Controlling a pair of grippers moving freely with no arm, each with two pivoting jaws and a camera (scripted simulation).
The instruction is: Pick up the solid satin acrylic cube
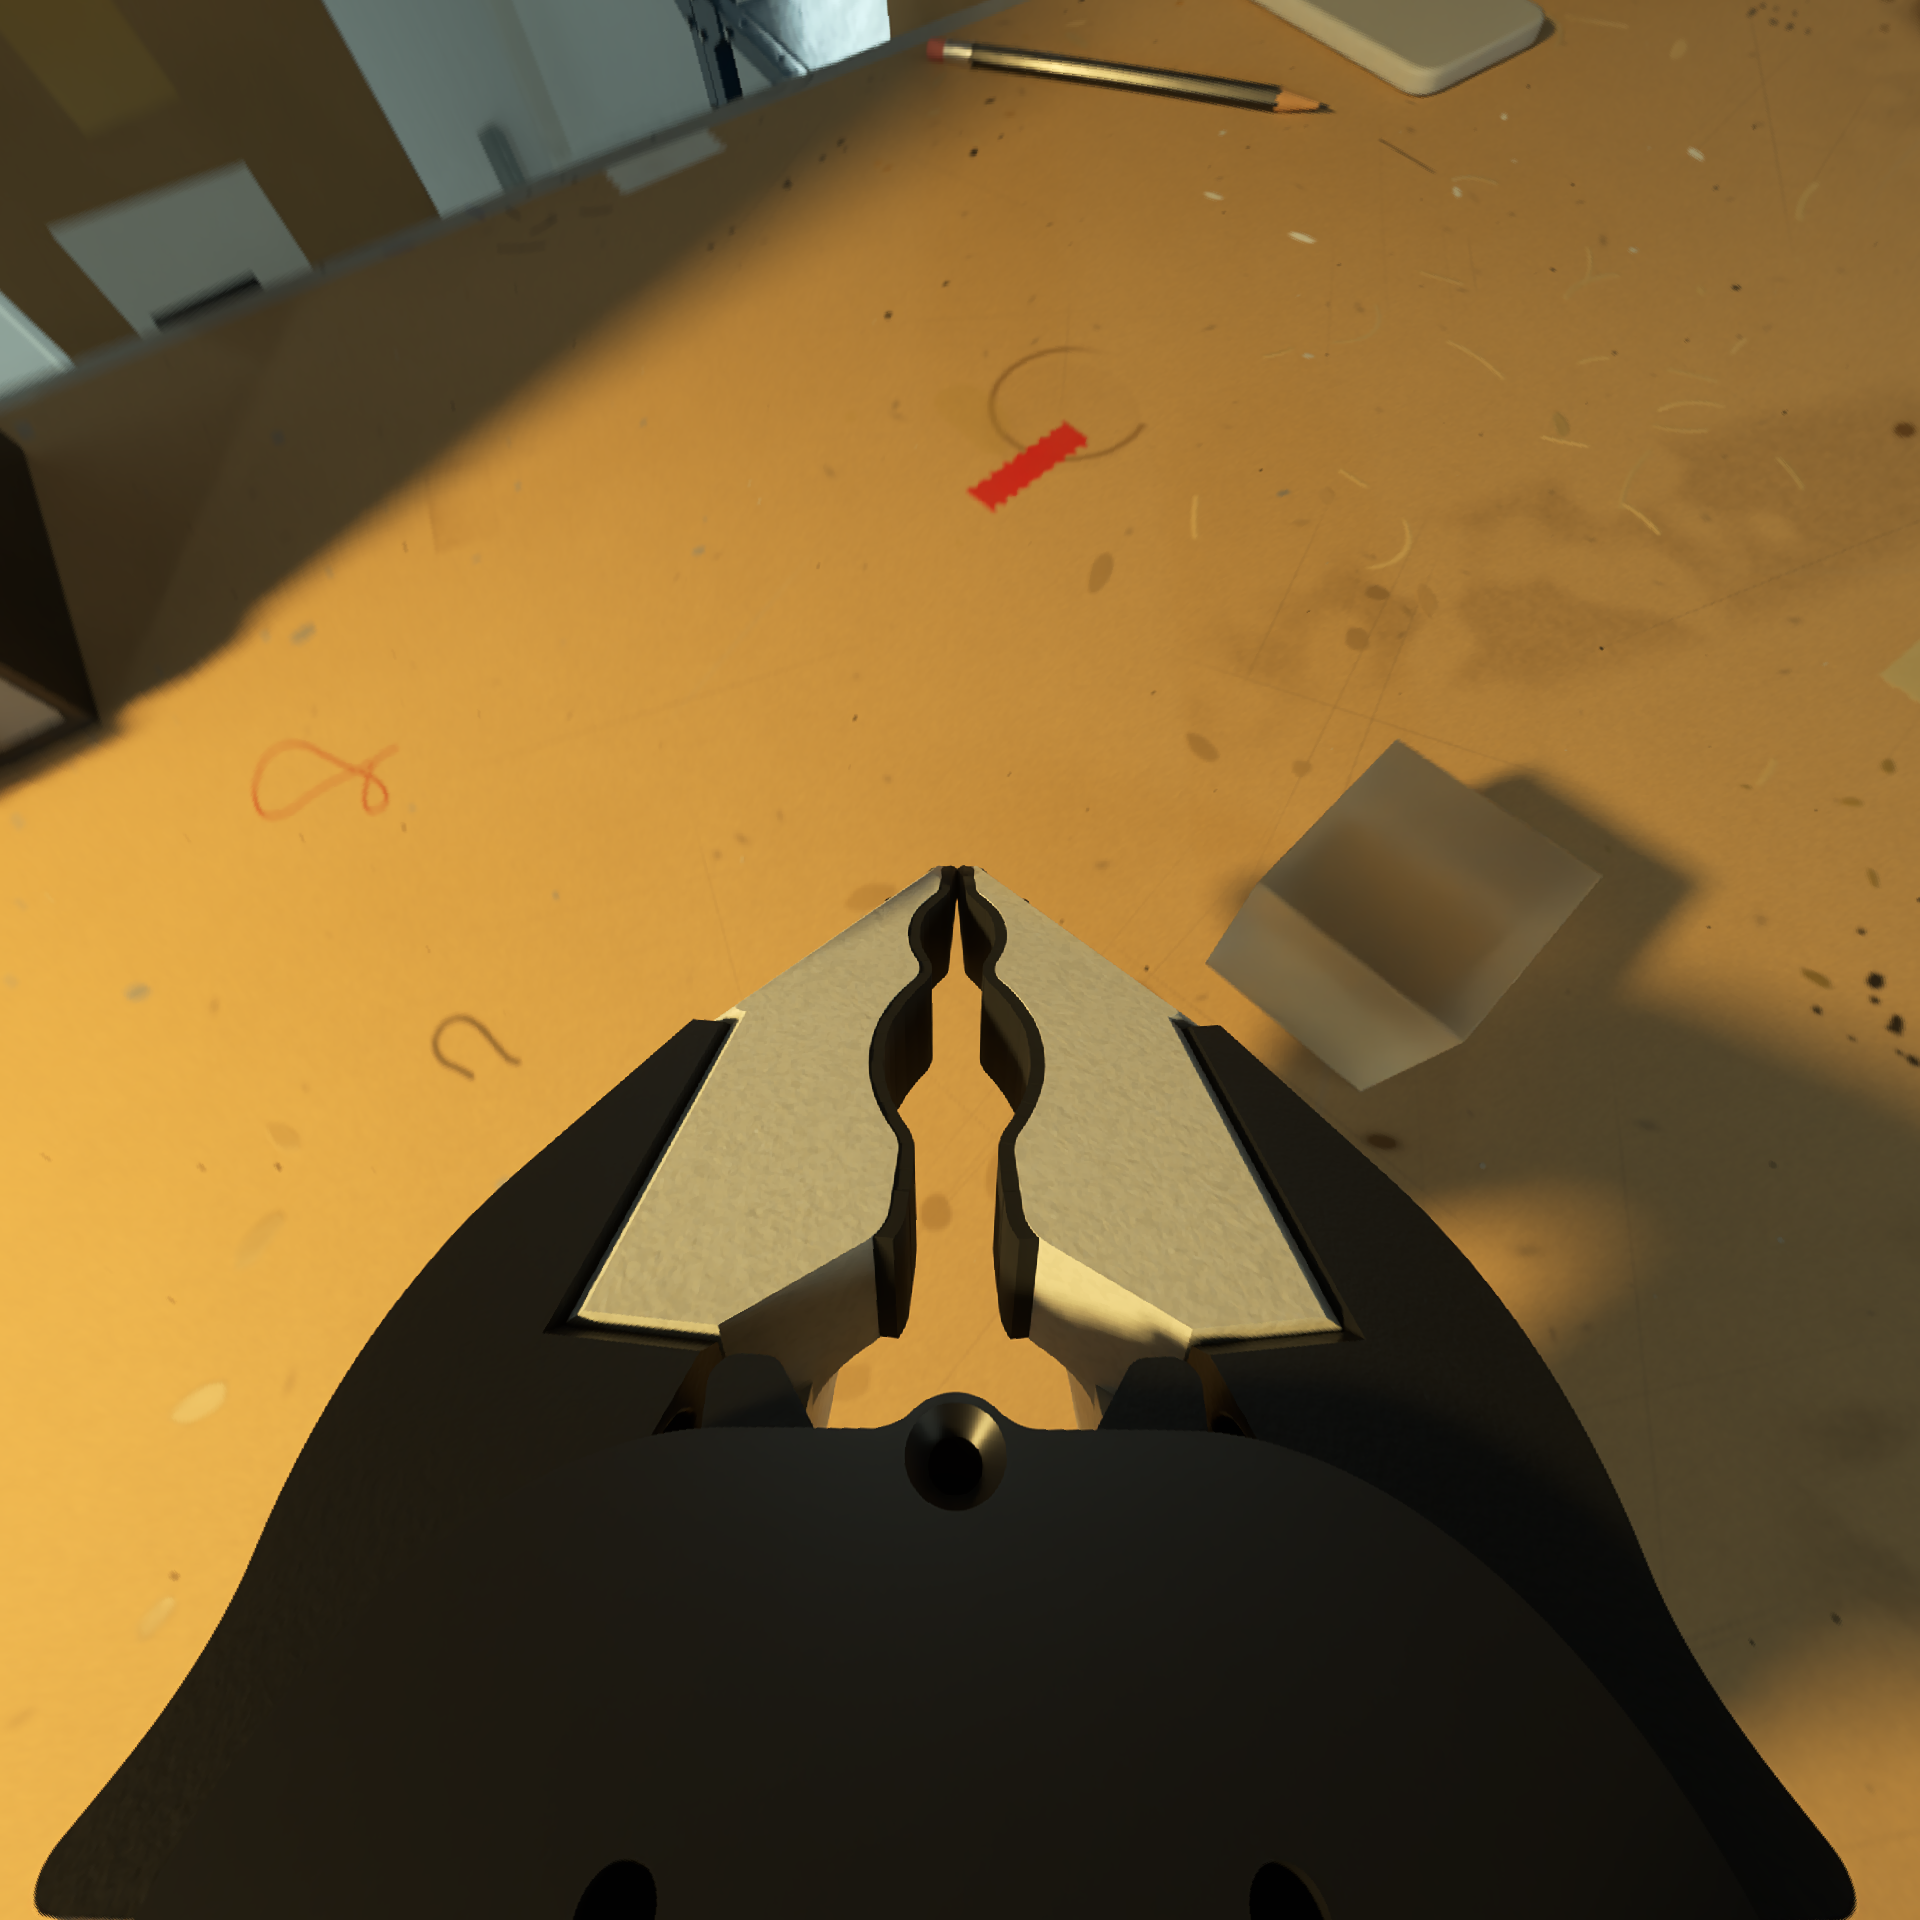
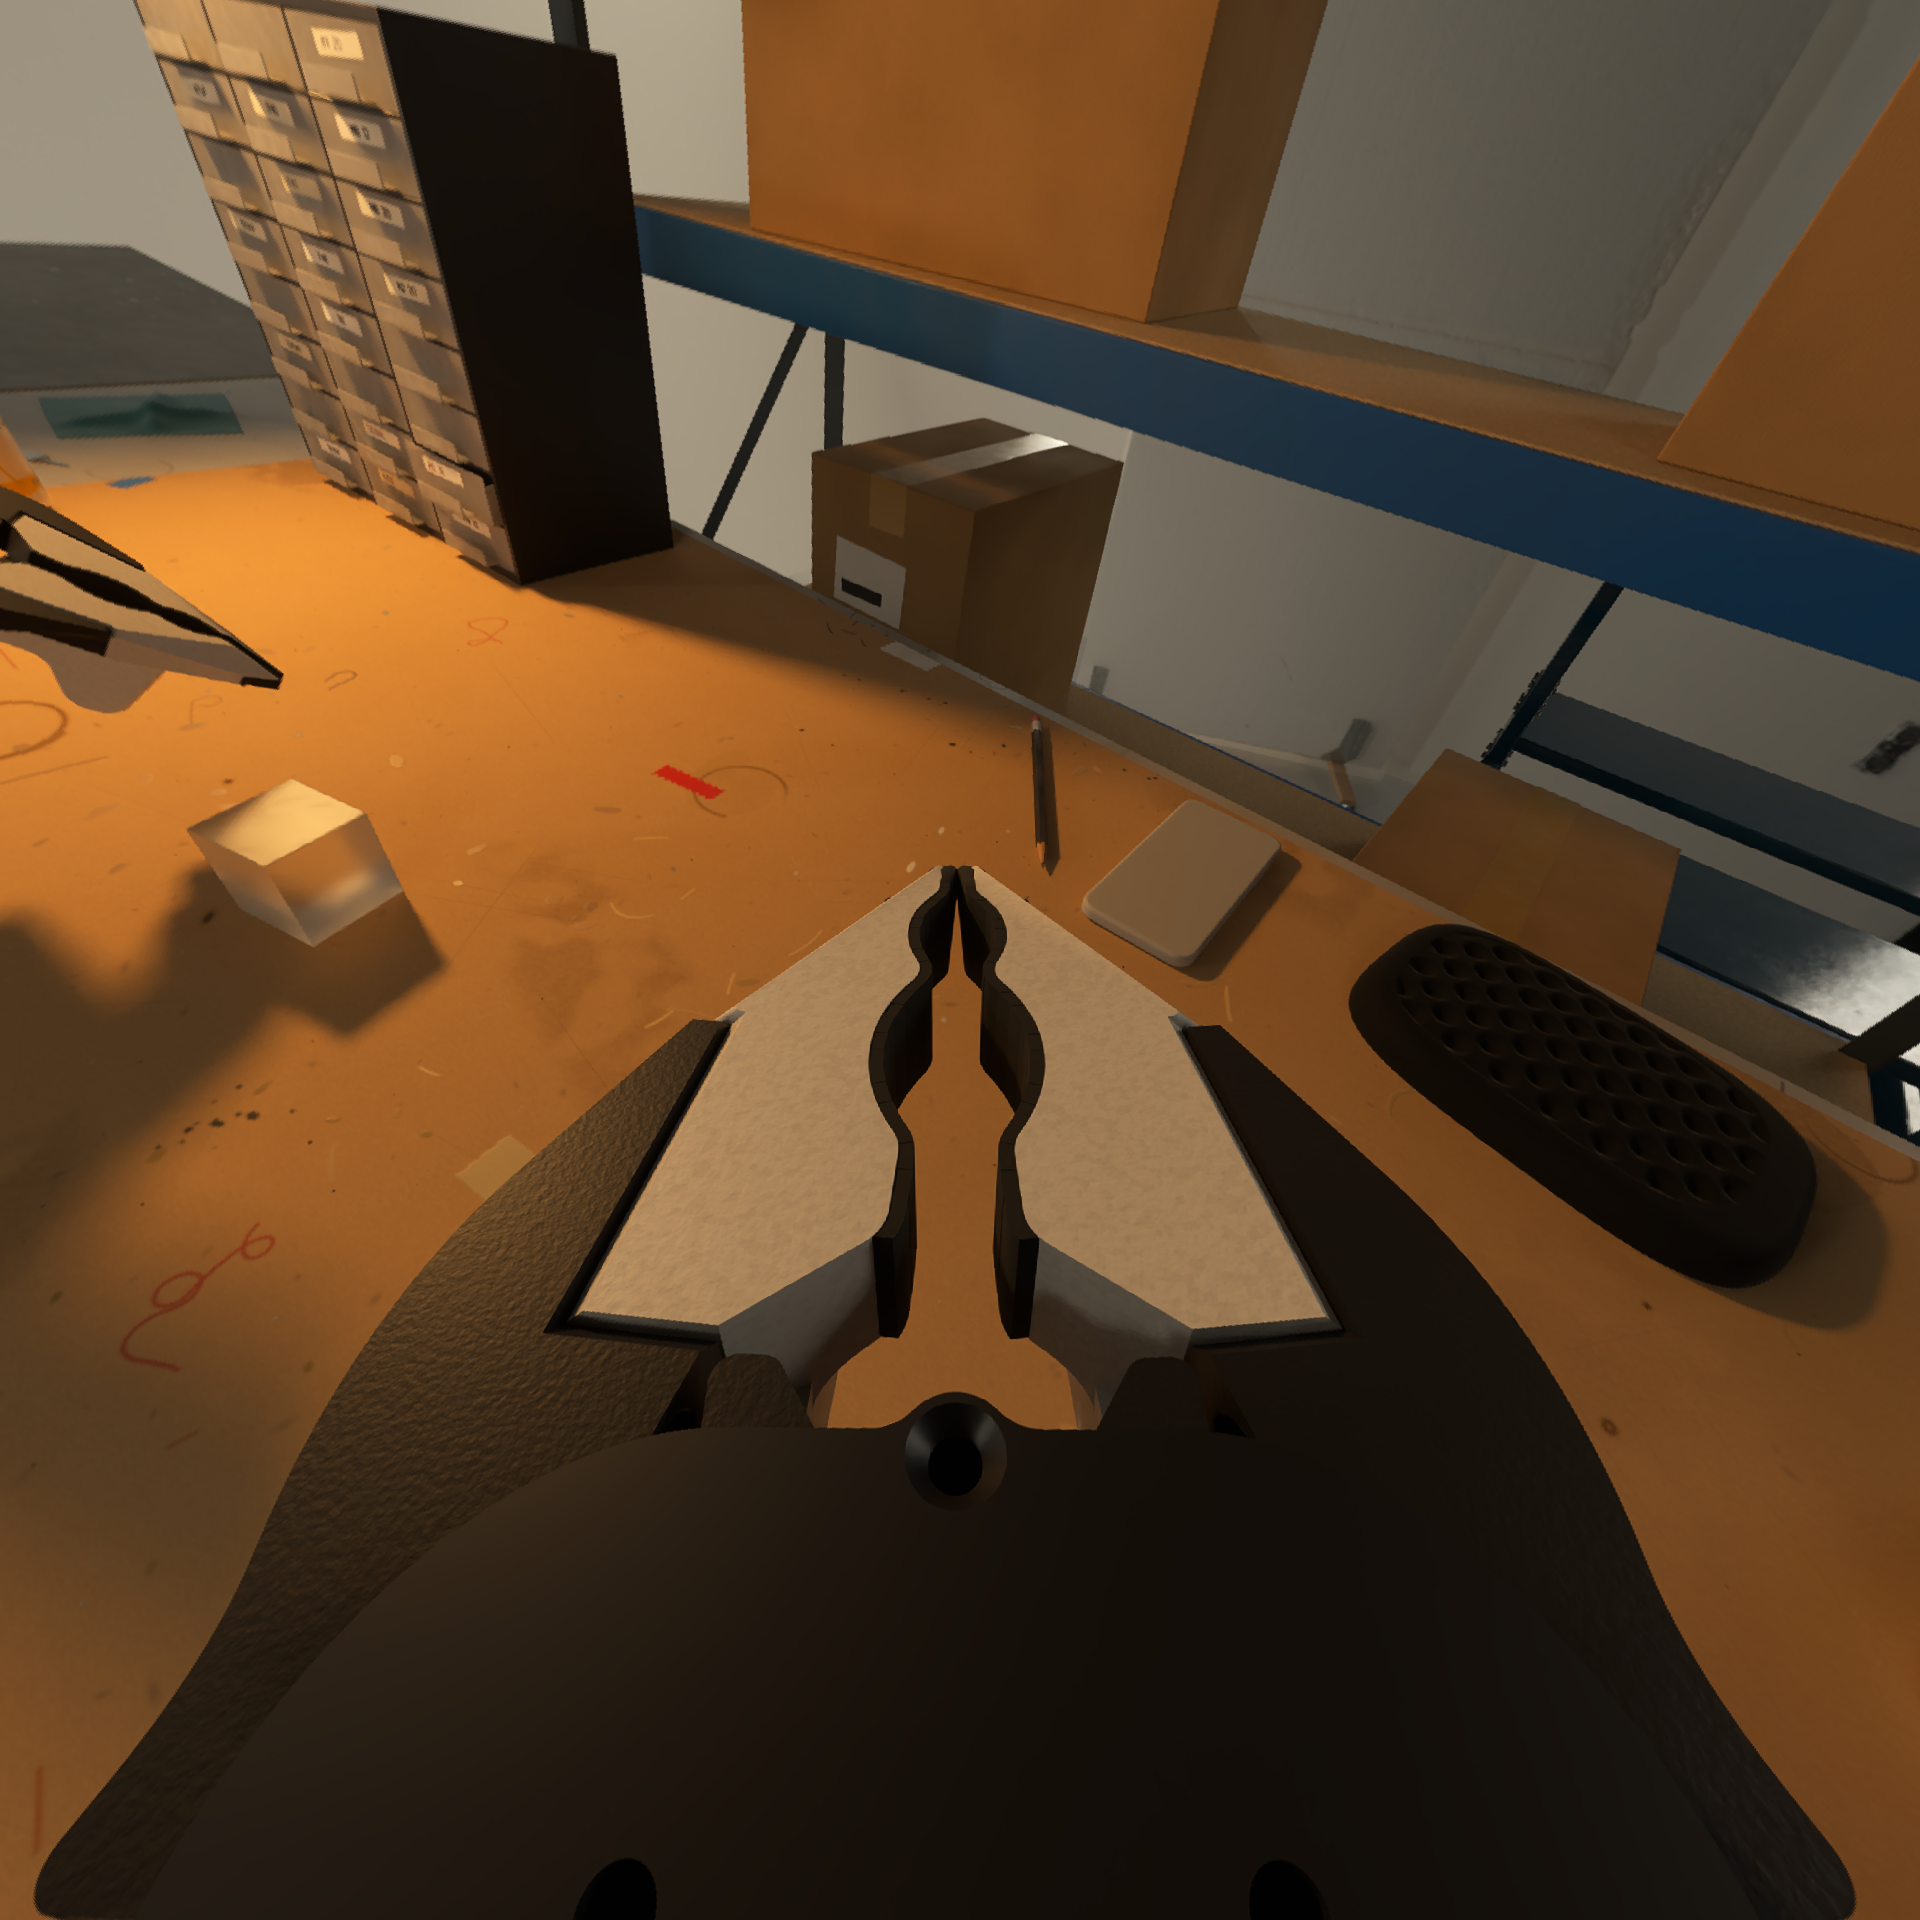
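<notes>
The table (image 2: 582, 997) is orange-brown, speckled with dark spots, pale scratches and red scribbles, with a red strip of tape (image 2: 688, 780) on it. The cube (image 2: 296, 860) is frosted grey-beige; the pad (image 2: 1579, 1101) is black with a honeycomb of holes. Both grippers (image 1: 957, 875) (image 2: 957, 875) are black with beige fingers.

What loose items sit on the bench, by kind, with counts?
Translucent cube: 1
Pencil: 1
Beige slab: 1
Black perforated oval pad: 1
Red tape strip: 1
Total: 5

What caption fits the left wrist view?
Shut left gripper hovers over the workbench, translucent cube untouched to its right.
</notes>
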